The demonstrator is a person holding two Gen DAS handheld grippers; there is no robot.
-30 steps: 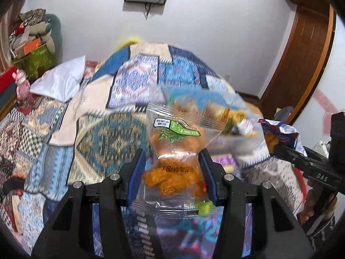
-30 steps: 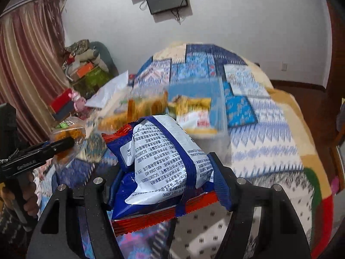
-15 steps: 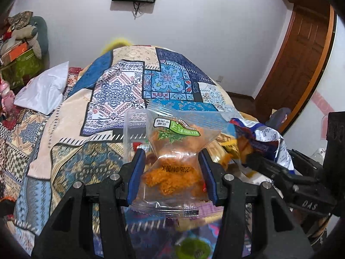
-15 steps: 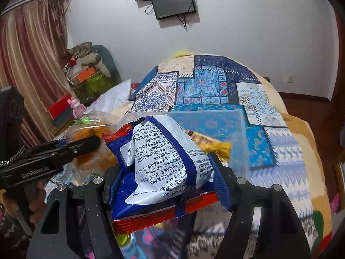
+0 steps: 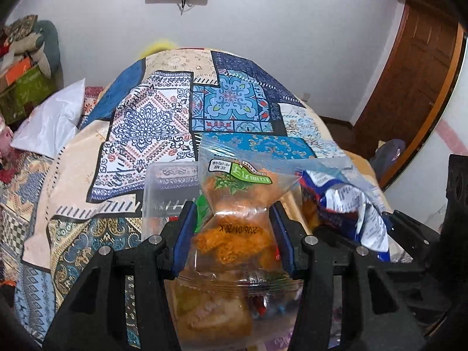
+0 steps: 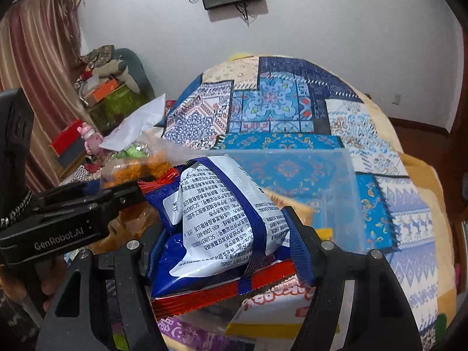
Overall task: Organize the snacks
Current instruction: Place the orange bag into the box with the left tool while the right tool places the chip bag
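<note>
Right now I am gripping the clear snack bag (image 5: 234, 234) in my left gripper (image 5: 232, 241) and the blue-white packet (image 6: 216, 222) in my right gripper (image 6: 220, 242), both closed on them; the clear bin (image 6: 345, 193) is lying just below and beyond both, each packet's long axis pointing away from me.

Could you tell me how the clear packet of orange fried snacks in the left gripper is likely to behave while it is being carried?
The clear snack packet looks floppy: its film pinches in at the waist between the fingers. It is probably light, since its upper half stands up unsupported. The pieces inside seem brittle, so a harder squeeze could crush them.
</note>
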